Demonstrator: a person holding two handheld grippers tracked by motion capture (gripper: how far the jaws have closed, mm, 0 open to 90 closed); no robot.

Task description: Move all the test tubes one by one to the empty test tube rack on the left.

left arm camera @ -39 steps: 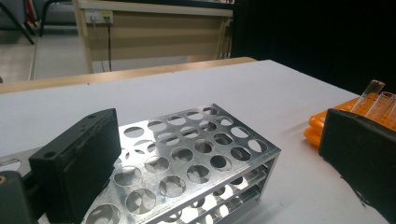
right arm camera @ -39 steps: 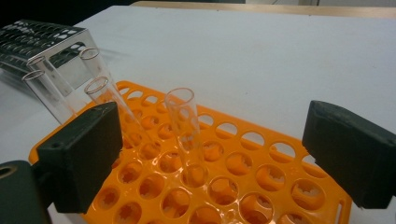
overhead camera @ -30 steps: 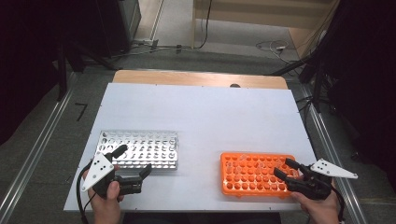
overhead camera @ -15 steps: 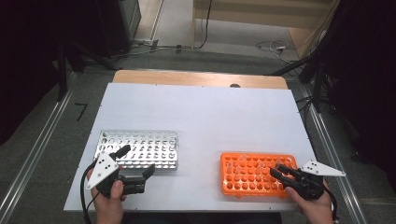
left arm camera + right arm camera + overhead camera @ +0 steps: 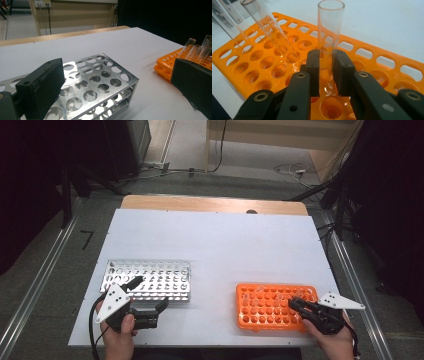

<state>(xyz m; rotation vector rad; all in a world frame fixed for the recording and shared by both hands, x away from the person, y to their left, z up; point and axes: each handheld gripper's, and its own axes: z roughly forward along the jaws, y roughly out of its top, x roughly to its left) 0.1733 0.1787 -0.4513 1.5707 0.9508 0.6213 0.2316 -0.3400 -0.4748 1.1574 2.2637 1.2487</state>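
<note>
My right tool (image 5: 326, 72) is squeezing one clear glass tube (image 5: 329, 32) standing in the orange plastic rack (image 5: 387, 65), my left tool (image 5: 112, 92) is wide open, and the shiny metal rack (image 5: 100, 82) looks empty.

Your left gripper (image 5: 148, 299): matte black body, pale grey three-cornered plate on top with small dark holes, black cable looping behind it. Your right gripper (image 5: 325, 72): black linked arms, round silver-ringed rivets at each joint, flat rectangular black pads (image 5: 313, 70). Same grey plate on top.
</note>
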